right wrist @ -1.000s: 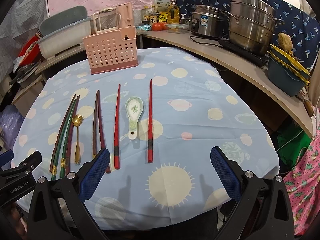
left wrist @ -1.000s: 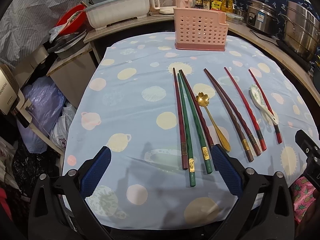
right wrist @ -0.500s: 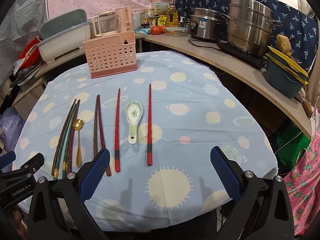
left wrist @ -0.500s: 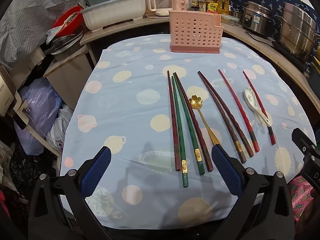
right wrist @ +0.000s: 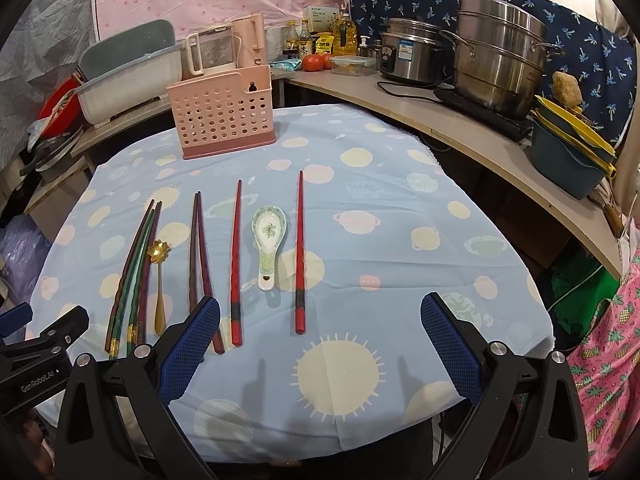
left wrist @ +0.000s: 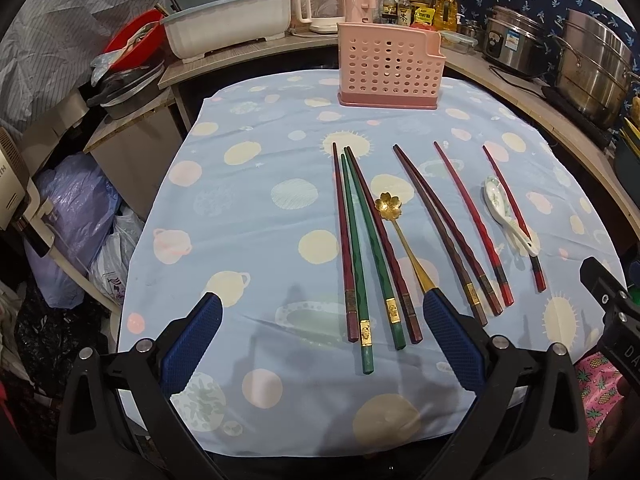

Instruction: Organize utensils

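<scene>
Several chopsticks lie in a row on the blue spotted tablecloth (left wrist: pixel 248 216): green ones (left wrist: pixel 354 256) and dark red ones at left, brown ones (left wrist: pixel 440 228), bright red ones (left wrist: pixel 468 216). A gold flower spoon (left wrist: pixel 404 236) and a white ceramic spoon (left wrist: pixel 506 214) lie among them. A pink perforated utensil holder (left wrist: pixel 388 66) stands at the table's far edge, seen also in the right wrist view (right wrist: pixel 224 114). My left gripper (left wrist: pixel 320 340) is open and empty over the near ends of the green chopsticks. My right gripper (right wrist: pixel 320 344) is open and empty near the red chopsticks (right wrist: pixel 299 248).
A curved wooden counter (right wrist: pixel 460 128) wraps the right side with steel pots (right wrist: pixel 496 48), a rice cooker and a blue tub. A grey dish rack (left wrist: pixel 224 32), kettle and bottles stand at the back. Bags (left wrist: pixel 76 216) lie on the floor at left.
Both grippers have drawn back slightly and lifted; the view of the table shifted a little. Nothing on the table moved and both stay open.
</scene>
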`<action>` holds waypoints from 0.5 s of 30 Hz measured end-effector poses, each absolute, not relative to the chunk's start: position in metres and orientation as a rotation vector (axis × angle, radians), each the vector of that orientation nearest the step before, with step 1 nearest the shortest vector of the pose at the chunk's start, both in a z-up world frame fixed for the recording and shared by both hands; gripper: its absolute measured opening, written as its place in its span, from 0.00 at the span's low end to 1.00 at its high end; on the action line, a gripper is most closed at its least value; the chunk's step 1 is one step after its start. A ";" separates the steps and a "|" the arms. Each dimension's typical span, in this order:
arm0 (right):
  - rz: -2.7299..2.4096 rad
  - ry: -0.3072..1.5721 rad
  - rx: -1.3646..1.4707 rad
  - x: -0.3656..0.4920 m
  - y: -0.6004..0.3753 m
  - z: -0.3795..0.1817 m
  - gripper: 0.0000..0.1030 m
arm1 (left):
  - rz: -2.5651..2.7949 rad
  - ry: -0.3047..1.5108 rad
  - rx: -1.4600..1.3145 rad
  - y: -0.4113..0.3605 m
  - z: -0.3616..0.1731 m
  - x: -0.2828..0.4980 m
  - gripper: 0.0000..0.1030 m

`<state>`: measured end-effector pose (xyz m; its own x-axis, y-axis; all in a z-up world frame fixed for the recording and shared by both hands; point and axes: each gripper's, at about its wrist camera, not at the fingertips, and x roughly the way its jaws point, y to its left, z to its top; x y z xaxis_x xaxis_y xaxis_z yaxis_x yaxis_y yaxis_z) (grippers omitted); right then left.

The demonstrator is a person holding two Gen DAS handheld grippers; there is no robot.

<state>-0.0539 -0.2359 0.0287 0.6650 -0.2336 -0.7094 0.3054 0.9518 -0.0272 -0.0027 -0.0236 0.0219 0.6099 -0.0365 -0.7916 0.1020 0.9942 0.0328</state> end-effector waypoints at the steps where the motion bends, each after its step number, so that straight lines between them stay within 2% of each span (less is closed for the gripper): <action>1: -0.305 0.786 0.097 -0.054 -0.236 0.029 0.94 | -0.080 0.912 0.077 -0.024 0.022 -0.002 0.93; 15: -0.306 0.785 0.096 -0.054 -0.235 0.029 0.94 | -0.087 0.913 0.074 -0.025 0.022 -0.003 0.93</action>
